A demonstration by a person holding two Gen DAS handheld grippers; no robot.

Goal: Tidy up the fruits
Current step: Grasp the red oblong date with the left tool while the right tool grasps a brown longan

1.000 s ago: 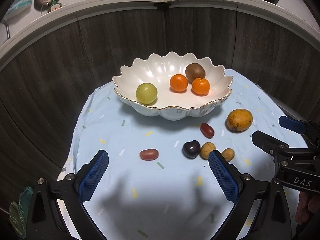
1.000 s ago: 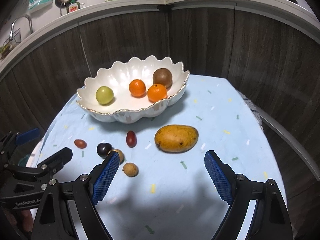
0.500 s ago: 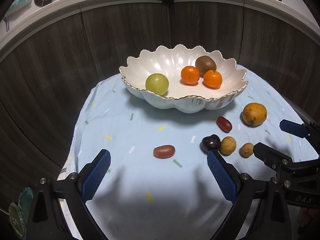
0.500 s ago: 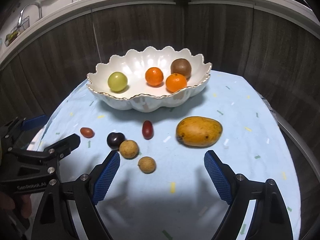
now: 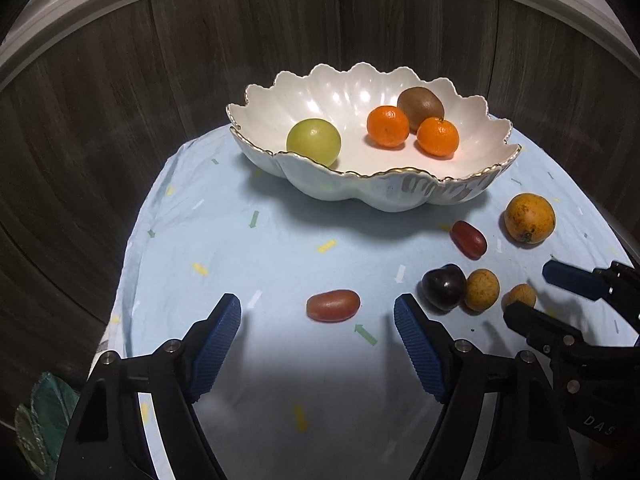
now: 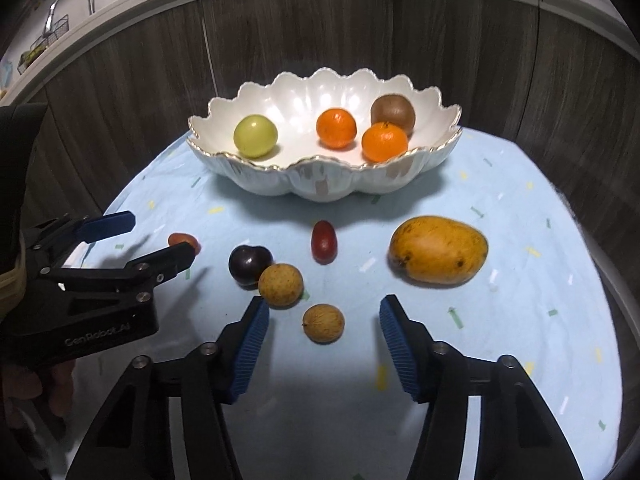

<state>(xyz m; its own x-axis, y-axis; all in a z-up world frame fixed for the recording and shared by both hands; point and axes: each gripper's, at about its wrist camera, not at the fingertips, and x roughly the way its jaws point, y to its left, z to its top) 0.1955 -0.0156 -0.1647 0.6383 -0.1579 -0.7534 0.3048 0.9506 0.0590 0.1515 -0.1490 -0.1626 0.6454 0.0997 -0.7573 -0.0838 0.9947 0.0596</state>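
A white scalloped bowl (image 5: 384,194) (image 6: 320,192) holds a green fruit (image 5: 313,142), two oranges (image 5: 388,127) and a kiwi (image 5: 420,103). On the blue cloth lie a red oblong fruit (image 5: 333,305) (image 6: 183,240), a second red one (image 6: 323,241), a dark plum (image 6: 250,264), two small brown round fruits (image 6: 281,284) (image 6: 323,323) and a mango (image 6: 438,249). My left gripper (image 5: 318,312) is open, its jaws on either side of the first red fruit. My right gripper (image 6: 320,322) is open around the smaller brown fruit.
The cloth-covered round table (image 6: 540,280) stands against a dark wood-panelled counter front (image 6: 280,40). A sink tap (image 6: 68,0) and kitchenware sit on the counter top above. The table edge drops off at left and right.
Both grippers moved forward and down toward the loose fruit. The red fruit now lies between my left jaws and the small brown fruit between my right jaws. No fruit moved.
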